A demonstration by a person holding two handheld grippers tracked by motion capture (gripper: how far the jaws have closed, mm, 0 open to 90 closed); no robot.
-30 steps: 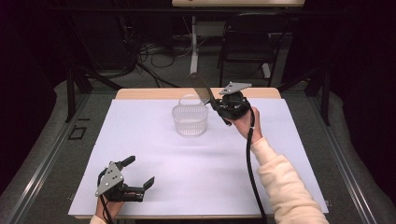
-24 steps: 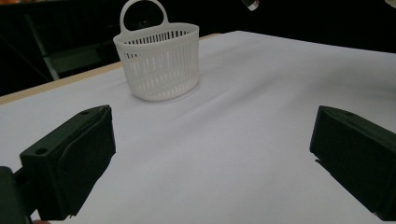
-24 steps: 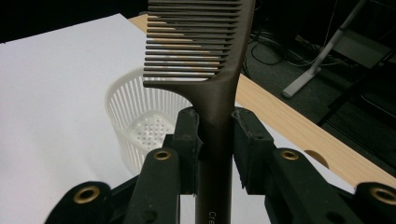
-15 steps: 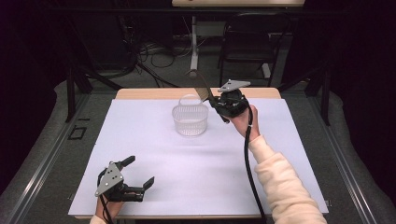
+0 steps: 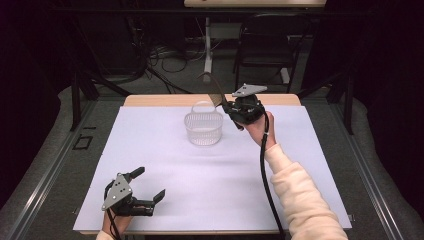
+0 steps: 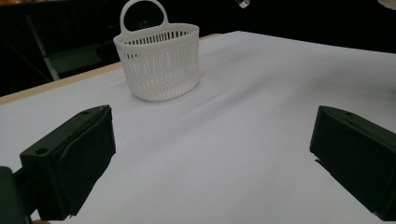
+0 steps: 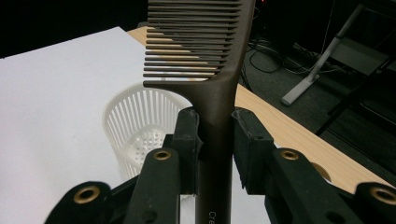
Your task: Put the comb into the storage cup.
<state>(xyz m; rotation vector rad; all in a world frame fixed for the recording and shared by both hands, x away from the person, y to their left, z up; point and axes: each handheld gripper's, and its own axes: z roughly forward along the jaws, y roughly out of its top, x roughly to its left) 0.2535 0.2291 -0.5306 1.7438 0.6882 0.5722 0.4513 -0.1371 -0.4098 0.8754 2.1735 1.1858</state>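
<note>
A white slotted basket (image 5: 203, 128) with a loop handle stands upright on the white sheet near the table's far middle; the left gripper view shows the basket (image 6: 159, 65) ahead. My right gripper (image 5: 226, 106) hovers just right of the basket's rim, shut on the handle of a dark brown comb (image 7: 215, 84). The comb (image 5: 212, 86) sticks up and to the left past the basket, teeth end away from the jaws. The basket (image 7: 140, 126) sits below and behind the comb. My left gripper (image 5: 149, 186) rests open at the near left edge, with nothing between its fingers (image 6: 74, 158).
A white sheet (image 5: 280, 180) covers most of the wooden table (image 5: 160, 100). Beyond the far edge stand a dark chair (image 5: 270, 45), a stand leg and loose cables on the floor. The right gripper's cable (image 5: 265, 175) trails along the cream sleeve (image 5: 305, 200).
</note>
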